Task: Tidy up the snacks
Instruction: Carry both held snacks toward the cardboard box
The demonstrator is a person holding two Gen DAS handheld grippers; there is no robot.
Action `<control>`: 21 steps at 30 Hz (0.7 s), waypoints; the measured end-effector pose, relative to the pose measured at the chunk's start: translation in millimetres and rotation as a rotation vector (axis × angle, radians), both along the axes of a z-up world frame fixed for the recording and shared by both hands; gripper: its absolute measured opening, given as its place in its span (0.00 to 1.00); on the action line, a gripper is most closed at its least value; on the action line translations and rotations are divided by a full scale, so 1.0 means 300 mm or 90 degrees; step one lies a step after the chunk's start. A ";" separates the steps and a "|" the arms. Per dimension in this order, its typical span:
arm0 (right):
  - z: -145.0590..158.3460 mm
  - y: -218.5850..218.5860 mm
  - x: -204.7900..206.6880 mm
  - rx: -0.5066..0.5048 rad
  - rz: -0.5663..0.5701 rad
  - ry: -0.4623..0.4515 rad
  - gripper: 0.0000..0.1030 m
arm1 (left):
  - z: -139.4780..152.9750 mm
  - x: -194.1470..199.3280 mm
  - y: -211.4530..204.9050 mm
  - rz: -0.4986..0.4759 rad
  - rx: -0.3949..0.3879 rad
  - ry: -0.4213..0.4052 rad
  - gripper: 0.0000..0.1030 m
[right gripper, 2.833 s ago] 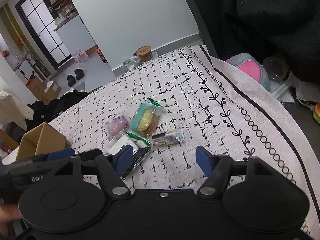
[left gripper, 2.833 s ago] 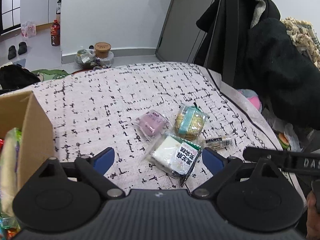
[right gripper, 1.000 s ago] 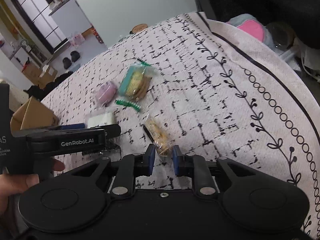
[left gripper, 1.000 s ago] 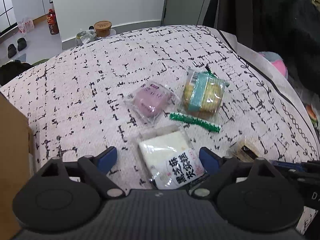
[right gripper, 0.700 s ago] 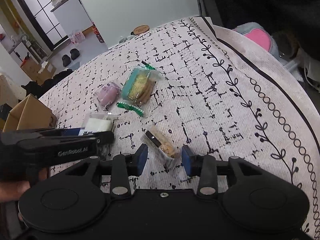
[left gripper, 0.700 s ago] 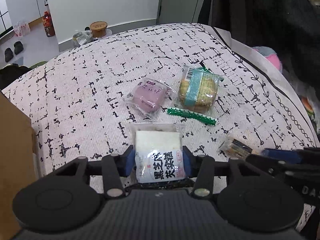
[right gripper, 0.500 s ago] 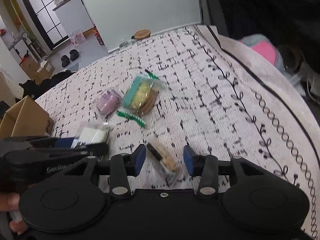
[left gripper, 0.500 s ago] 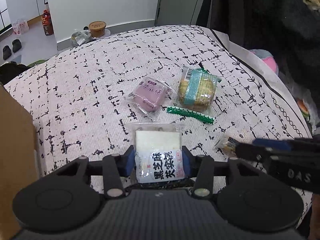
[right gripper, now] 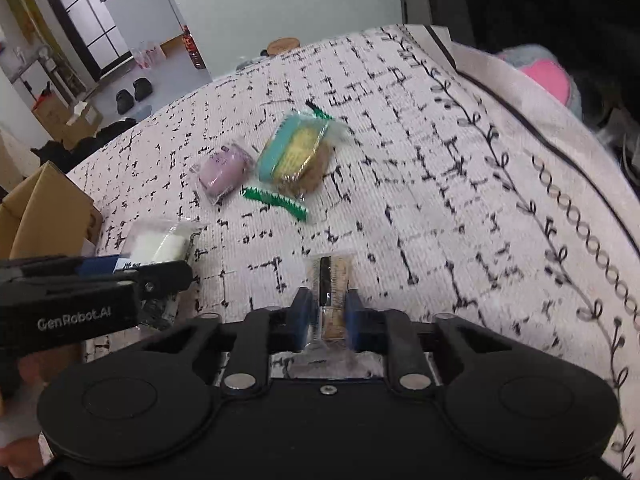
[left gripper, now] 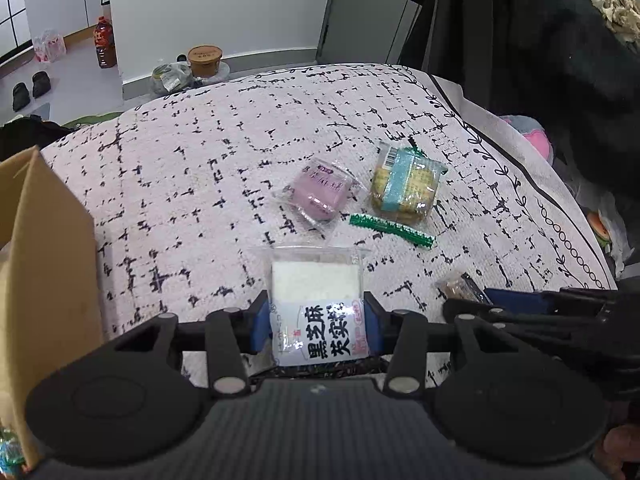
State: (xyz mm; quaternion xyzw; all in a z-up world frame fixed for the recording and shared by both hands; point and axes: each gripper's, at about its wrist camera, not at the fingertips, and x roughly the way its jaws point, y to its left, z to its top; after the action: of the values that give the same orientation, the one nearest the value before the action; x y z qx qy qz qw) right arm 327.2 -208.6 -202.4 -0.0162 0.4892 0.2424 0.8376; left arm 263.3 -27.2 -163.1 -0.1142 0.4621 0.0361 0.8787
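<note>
Left gripper [left gripper: 316, 322] fingers clamp the white snack packet [left gripper: 316, 300]; right gripper [right gripper: 325, 316] fingers have just closed on the slim cracker packet [right gripper: 334, 280]

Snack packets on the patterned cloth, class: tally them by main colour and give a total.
White: 1, white cake packet
Purple: 1, purple bun
Teal-banded: 1, cracker pack
Green: 1, green strip
Brown: 1, small bar
Total: 5
</note>
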 end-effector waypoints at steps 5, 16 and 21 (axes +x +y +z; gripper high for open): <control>0.040 -0.004 -0.034 0.024 -0.010 -0.007 0.17 | 0.012 -0.044 0.017 0.004 -0.004 -0.009 0.44; 0.161 0.073 -0.089 0.079 0.003 -0.046 0.17 | 0.119 -0.124 0.061 0.006 -0.003 -0.077 0.44; 0.218 0.115 -0.109 0.124 0.005 -0.042 0.17 | 0.172 -0.169 0.101 0.023 0.005 -0.113 0.44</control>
State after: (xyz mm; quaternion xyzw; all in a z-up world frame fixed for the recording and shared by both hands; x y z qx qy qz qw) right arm 294.4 -174.1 -136.9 0.0554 0.4352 0.2919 0.8499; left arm 212.5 3.1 -111.3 -0.1218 0.3799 0.0440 0.9159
